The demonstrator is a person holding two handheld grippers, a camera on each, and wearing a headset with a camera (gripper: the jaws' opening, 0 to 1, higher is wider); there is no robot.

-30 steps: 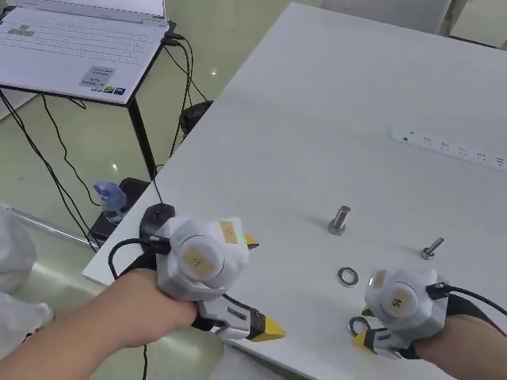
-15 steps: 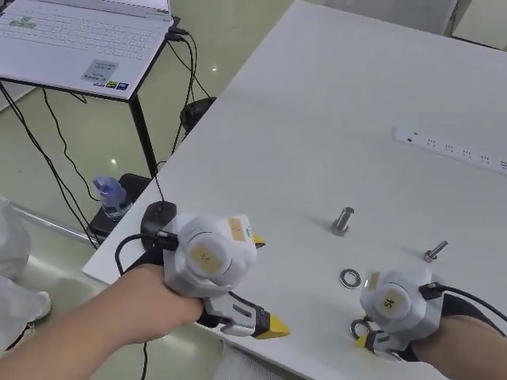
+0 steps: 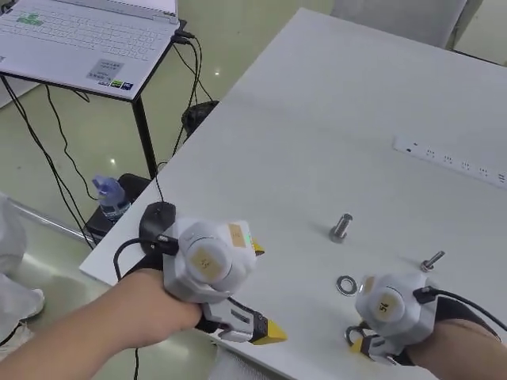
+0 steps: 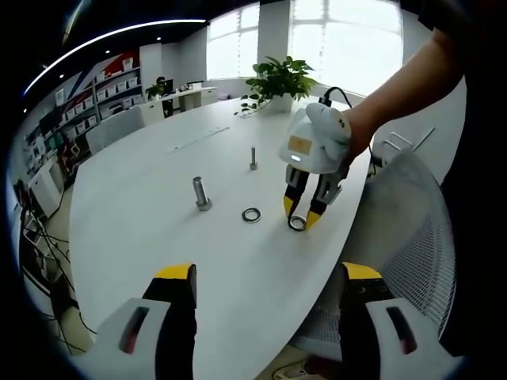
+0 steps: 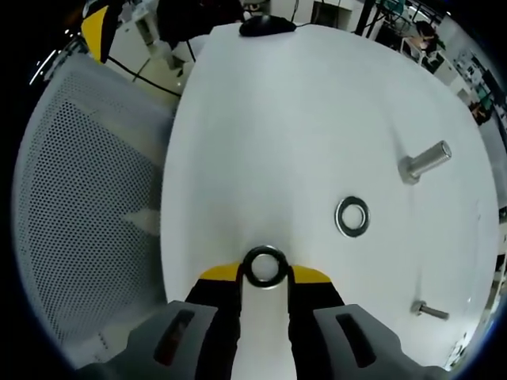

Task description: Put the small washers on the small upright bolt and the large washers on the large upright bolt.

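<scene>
The right gripper (image 5: pixel 264 275) is seemingly pinching a silver ring-shaped washer (image 5: pixel 264 266) at the near edge of the white table (image 3: pixel 317 119); the left gripper (image 4: pixel 268 273) is hovering wide open.

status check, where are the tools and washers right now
Left tool open, at table edge. Right tool shut on washer, low on table. Second washer flat near large bolt; small bolt bare too. Nothing blocking the bolts.

Washer (image 3: pixel 348 333) partly behind the right gripper (image 3: pixel 360 340), perhaps between its fingers.
</scene>
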